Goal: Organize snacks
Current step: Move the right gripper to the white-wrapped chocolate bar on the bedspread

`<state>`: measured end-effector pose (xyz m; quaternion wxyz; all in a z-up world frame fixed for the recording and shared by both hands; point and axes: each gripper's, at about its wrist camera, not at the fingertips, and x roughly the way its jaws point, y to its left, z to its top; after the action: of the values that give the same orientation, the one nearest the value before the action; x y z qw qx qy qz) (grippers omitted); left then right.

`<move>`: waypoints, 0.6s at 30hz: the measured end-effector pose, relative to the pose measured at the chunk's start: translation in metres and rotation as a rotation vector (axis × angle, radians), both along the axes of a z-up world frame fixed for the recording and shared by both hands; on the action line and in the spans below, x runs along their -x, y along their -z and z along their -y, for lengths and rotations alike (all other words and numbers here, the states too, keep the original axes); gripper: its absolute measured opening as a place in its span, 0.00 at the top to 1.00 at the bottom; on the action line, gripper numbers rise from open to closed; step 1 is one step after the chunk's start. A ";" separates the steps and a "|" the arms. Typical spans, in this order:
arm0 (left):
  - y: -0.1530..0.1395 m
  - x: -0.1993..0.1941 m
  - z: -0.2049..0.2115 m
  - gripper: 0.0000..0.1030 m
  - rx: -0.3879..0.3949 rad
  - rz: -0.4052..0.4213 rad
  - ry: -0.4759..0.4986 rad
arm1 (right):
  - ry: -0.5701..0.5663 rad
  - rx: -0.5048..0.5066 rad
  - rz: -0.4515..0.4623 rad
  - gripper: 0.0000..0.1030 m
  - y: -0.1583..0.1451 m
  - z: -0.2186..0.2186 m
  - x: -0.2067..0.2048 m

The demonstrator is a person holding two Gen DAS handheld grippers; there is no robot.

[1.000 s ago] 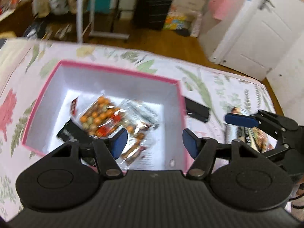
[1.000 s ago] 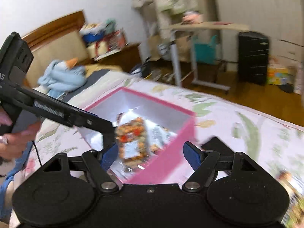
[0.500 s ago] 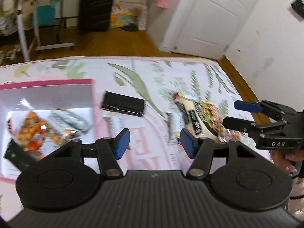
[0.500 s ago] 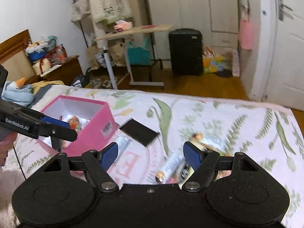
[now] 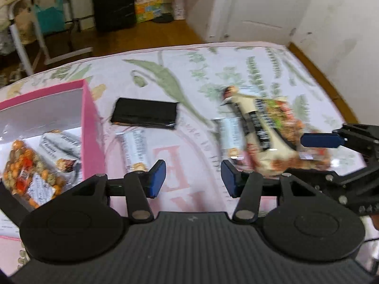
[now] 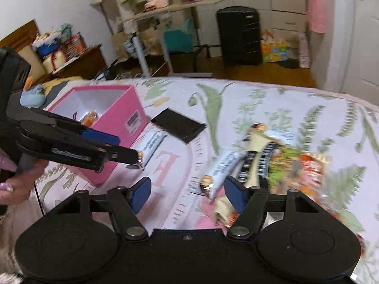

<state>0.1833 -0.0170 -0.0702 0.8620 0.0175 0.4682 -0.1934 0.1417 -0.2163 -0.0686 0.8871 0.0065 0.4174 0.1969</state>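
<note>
A pink box (image 5: 91, 130) (image 6: 118, 120) on the flowered bed holds a bag of orange nuts (image 5: 26, 168) and a white bar wrapper (image 5: 61, 146). On the bedspread lie a black packet (image 5: 144, 113) (image 6: 177, 124), a white bar (image 5: 135, 148) (image 6: 150, 145), another white bar (image 5: 231, 135) (image 6: 219, 170) and a pile of colourful snack bags (image 5: 279, 127) (image 6: 291, 165). My left gripper (image 5: 193, 181) is open and empty above the bedspread right of the box. My right gripper (image 6: 187, 193) is open and empty beside the pile.
The bed's far edge drops to a wooden floor with a black suitcase (image 6: 239, 35), a rolling table (image 6: 165, 11) and a white door (image 5: 255, 7). A wall stands at the right (image 5: 343, 23). A blue cloth (image 6: 33, 94) lies behind the box.
Both grippers have swung right, away from the box interior and towards the loose snacks. The right gripper has come down closer to the snack pile. Both stayed open.
</note>
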 end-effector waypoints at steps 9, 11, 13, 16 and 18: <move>0.046 0.012 0.011 0.51 -0.160 0.185 -0.226 | 0.046 0.162 0.122 0.38 0.060 -0.036 -0.021; 0.053 0.014 0.016 0.51 -0.191 0.210 -0.237 | 0.052 0.186 0.132 0.38 0.070 -0.039 -0.026; 0.059 0.013 0.021 0.52 -0.225 0.205 -0.247 | 0.072 0.200 0.156 0.39 0.075 -0.038 -0.031; 0.069 0.005 0.022 0.54 -0.252 0.180 -0.275 | 0.104 0.194 0.142 0.52 0.084 -0.032 -0.035; 0.076 0.002 0.026 0.55 -0.303 0.199 -0.297 | 0.101 0.195 0.154 0.54 0.086 -0.031 -0.032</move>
<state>0.1809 -0.0429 -0.1462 0.9105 0.0966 0.4018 0.0110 0.1736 -0.1856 -0.1543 0.9218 -0.0739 0.3643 0.1103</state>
